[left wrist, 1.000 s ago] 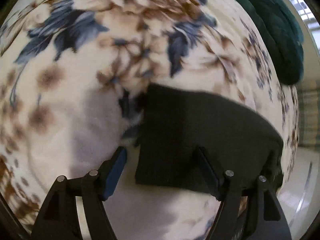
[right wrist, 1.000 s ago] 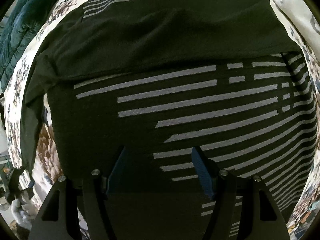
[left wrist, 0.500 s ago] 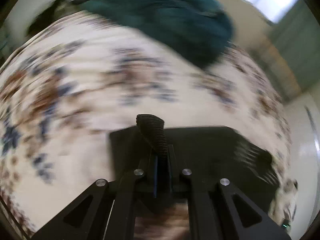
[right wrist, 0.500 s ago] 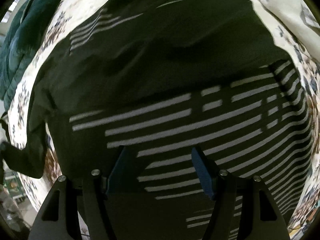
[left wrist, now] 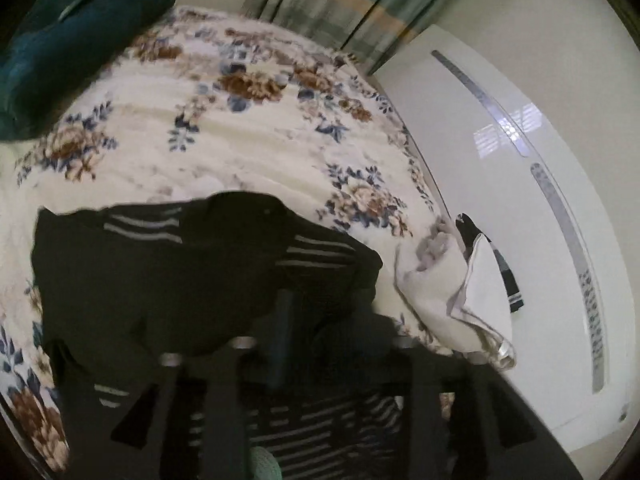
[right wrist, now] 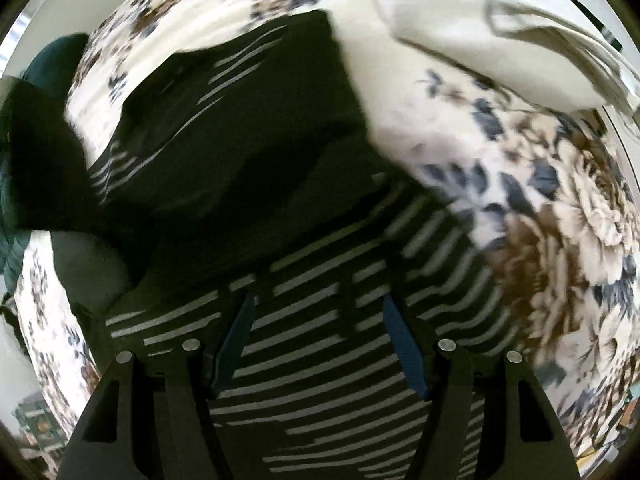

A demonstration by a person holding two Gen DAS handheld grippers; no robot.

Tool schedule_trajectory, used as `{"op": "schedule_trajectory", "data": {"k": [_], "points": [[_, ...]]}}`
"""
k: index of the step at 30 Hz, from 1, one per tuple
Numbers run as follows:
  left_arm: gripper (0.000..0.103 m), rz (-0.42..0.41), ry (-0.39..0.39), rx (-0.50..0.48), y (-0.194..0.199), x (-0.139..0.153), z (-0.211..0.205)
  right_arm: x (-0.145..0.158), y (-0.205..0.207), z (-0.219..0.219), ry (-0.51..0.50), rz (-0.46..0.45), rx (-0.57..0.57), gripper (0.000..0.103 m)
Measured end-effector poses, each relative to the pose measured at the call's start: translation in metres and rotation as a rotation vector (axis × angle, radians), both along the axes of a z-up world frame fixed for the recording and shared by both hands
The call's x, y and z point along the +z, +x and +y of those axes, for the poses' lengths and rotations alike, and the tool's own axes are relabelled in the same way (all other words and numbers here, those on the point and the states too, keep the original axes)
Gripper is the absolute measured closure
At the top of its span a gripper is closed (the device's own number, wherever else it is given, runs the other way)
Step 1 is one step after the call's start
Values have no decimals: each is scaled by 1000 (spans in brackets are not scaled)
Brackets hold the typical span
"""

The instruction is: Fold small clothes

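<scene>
A floral bedspread (left wrist: pixel 256 128) covers the bed, a teal quilted blanket (left wrist: pixel 68 36) bunched at its far corner; striped green curtains (left wrist: pixel 340 4) hang behind, beside a glossy white wardrobe (left wrist: pixel 520 208) (window light reflected)

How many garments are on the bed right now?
2. The black striped shirt lies mid-bed, pinched by the left gripper; a white garment sits at the bed's edge. Others may be hidden.

The black striped shirt (right wrist: pixel 320 344) was matt knit cloth, the floral blanket (left wrist: pixel 256 148) soft and fuzzy, the cream cloth (right wrist: pixel 460 40) smooth, the white wardrobe door (left wrist: pixel 500 184) glossy, and the right gripper (right wrist: pixel 318 336) matt black plastic with silvery metal pins.
</scene>
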State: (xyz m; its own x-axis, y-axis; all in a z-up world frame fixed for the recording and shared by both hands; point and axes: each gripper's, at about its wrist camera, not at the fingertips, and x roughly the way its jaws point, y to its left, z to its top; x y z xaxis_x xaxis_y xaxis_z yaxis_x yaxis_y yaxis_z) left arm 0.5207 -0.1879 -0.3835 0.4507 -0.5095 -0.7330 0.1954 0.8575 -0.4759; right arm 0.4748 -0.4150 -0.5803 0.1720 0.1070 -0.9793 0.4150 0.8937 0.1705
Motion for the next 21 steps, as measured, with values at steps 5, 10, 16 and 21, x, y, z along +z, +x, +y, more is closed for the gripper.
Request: {"op": "schedule_trajectory", "data": {"k": [5, 10, 16, 21], "points": [[3, -24, 148, 120, -20, -23, 71, 9, 10, -20, 96, -42, -10, 34], [1, 107, 421, 319, -45, -72, 168, 8, 57, -17, 160, -105, 21, 34], [1, 200, 552, 492, -77, -100, 232, -45, 159, 32, 103, -62, 44, 35], [1, 211, 560, 546, -72, -105, 230, -54, 176, 63, 2, -37, 163, 100]]}}
